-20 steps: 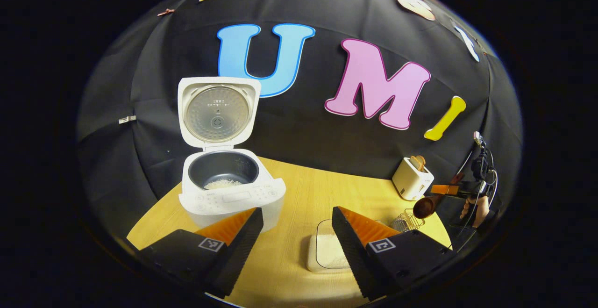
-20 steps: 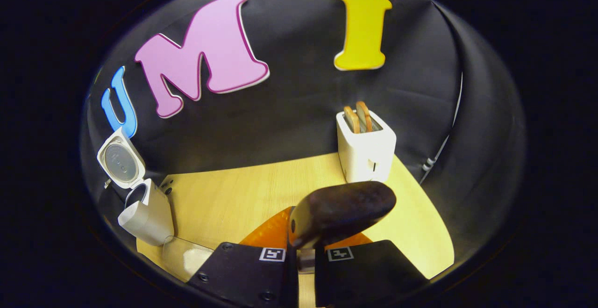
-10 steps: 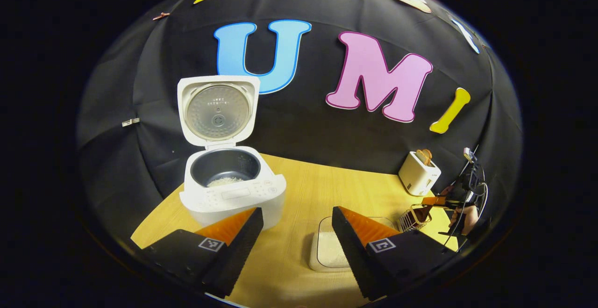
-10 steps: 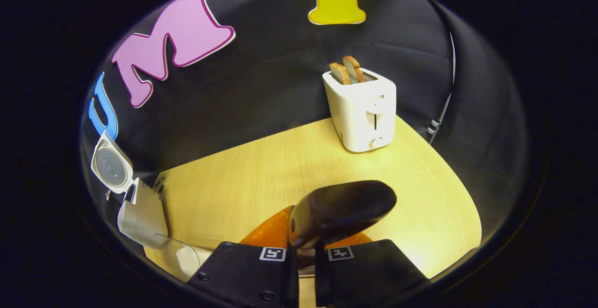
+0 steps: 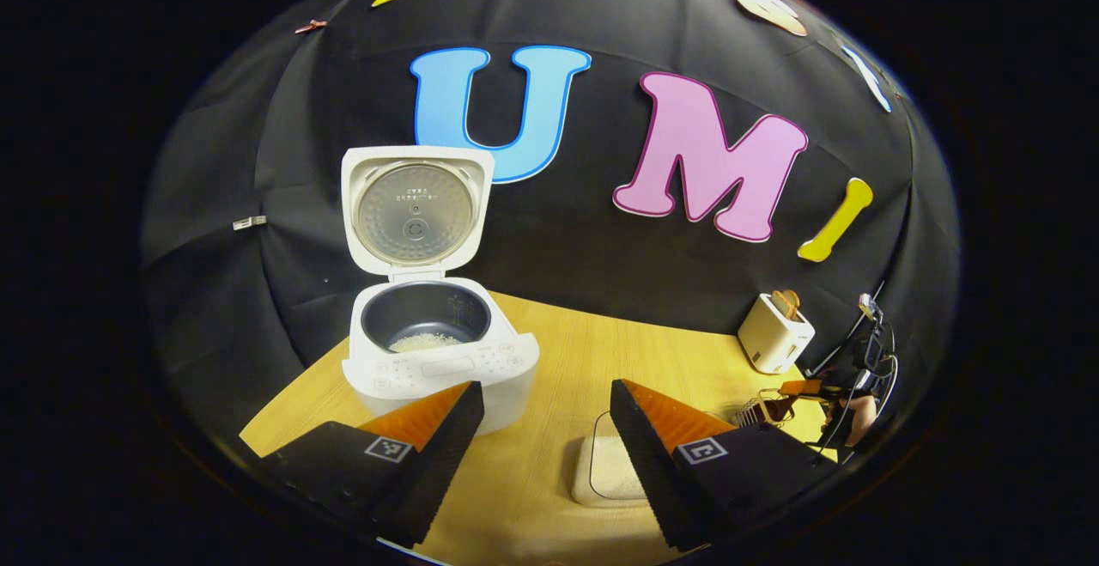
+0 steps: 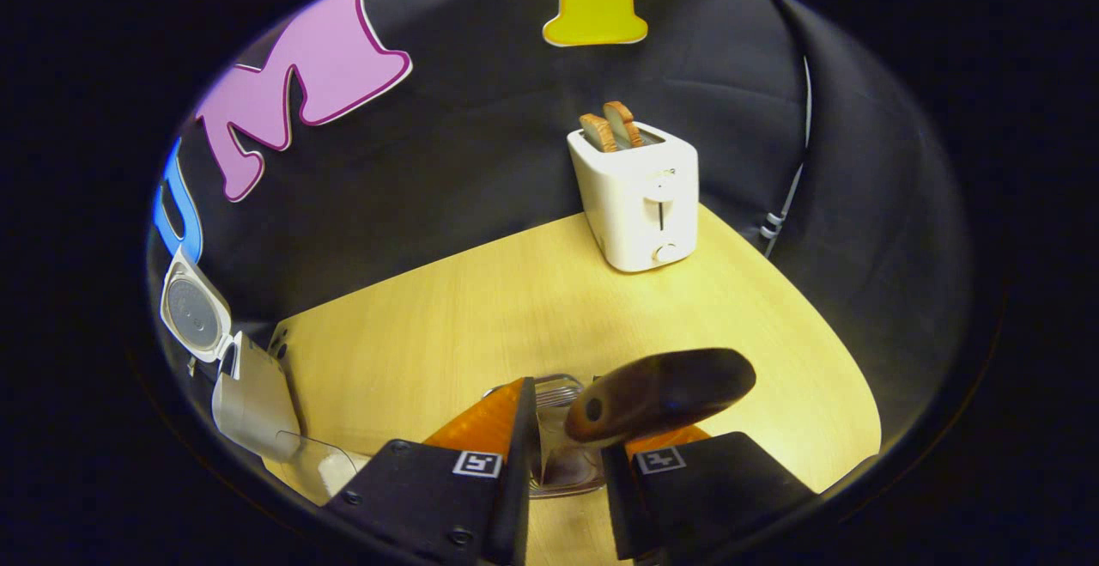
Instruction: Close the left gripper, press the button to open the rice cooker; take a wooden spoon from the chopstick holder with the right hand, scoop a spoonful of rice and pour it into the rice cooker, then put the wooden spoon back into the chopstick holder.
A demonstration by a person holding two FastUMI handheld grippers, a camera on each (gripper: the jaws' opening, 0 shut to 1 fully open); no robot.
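The white rice cooker (image 5: 442,373) stands open, lid up, with some rice in its dark pot. My left gripper (image 5: 545,390) is open over the table, with nothing between its fingers. In the right gripper view the wooden spoon (image 6: 661,387) stands in the wire chopstick holder (image 6: 554,392), its dark handle leaning to the right. My right gripper (image 6: 568,429) is open around the holder, and the handle rests near its right finger. Farther off in the left gripper view, the right gripper (image 5: 807,390) sits at the chopstick holder (image 5: 755,411).
A clear box of rice (image 5: 601,471) lies between the left gripper's fingers, right of the cooker; its corner (image 6: 330,463) shows beside the rice cooker (image 6: 253,394). A white toaster (image 6: 640,197) with bread stands at the back right of the wooden table (image 6: 446,325). A hand (image 5: 859,416) holds the right gripper.
My right gripper came down with the spoon to the chopstick holder, then its fingers parted and let the handle go. The left gripper only shifted slightly.
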